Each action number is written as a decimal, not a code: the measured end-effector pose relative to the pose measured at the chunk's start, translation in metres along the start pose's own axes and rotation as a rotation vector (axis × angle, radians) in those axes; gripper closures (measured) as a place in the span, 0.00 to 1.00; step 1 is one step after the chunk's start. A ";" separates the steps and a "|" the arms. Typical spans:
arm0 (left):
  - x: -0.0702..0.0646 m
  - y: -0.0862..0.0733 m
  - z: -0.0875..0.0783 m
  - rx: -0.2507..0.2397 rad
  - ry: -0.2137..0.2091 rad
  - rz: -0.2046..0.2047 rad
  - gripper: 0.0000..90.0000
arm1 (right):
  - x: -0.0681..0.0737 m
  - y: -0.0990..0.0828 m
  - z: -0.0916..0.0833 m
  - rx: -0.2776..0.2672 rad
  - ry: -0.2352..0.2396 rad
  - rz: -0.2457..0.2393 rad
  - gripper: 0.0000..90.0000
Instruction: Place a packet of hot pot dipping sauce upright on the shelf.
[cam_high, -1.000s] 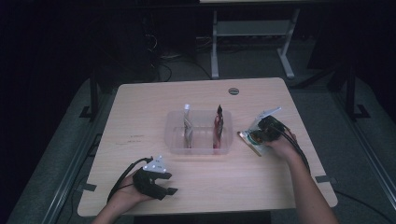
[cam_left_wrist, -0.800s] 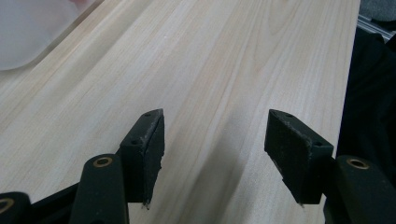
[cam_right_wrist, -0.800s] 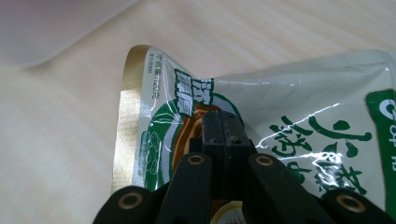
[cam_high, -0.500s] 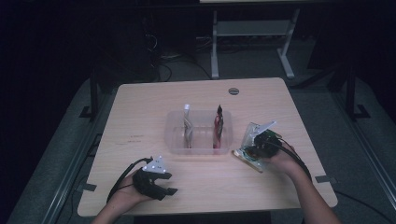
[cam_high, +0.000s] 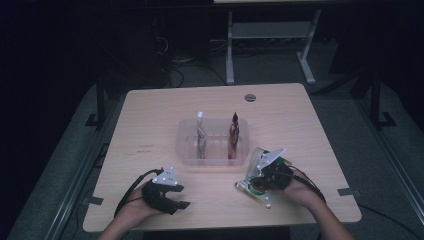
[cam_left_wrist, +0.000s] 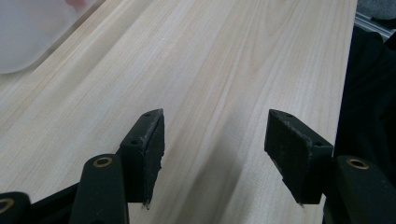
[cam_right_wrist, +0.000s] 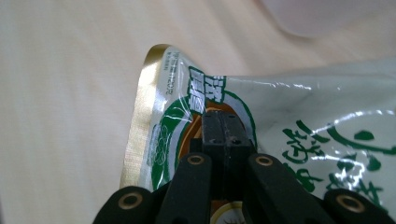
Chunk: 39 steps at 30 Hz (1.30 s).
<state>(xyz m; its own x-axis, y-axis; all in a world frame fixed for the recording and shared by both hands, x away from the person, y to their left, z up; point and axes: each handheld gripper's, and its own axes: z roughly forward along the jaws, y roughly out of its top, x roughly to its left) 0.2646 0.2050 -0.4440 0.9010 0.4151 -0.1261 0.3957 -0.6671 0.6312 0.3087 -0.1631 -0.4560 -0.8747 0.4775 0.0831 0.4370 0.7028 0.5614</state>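
Surface (cam_high: 150, 125) at the near left carries the left claw (cam_high: 177, 197), resting with its jaws apart and nothing between them. Mid-surface sits a clear plastic bin (cam_high: 190, 150) with two upright packets. At the near right, the right claw (cam_high: 252, 187) is clamped tight on a green-printed snack pouch (cam_high: 255, 192), its lower corner seemingly touching the wood. Judging from this, keeping the pinch firm and lifting the pouch clear before carrying it onward would serve best. Compared with a second ago, the right claw and pouch have come nearer and leftward; the left has not shifted.
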 end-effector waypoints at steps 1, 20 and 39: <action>0.000 0.000 0.000 -0.001 0.000 -0.001 0.42 | 0.006 0.001 0.001 -0.004 0.009 -0.010 1.00; 0.002 -0.001 -0.001 -0.005 0.001 0.001 0.42 | 0.030 0.027 0.006 -0.098 0.076 -0.061 1.00; 0.002 0.000 0.001 0.000 -0.004 0.002 0.42 | -0.037 -0.023 -0.015 -0.077 -0.021 0.190 1.00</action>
<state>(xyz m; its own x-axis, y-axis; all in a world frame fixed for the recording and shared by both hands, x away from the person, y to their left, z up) 0.2660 0.2055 -0.4451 0.9025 0.4112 -0.1282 0.3940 -0.6678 0.6315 0.3279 -0.2052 -0.4596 -0.7734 0.6087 0.1770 0.5755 0.5571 0.5988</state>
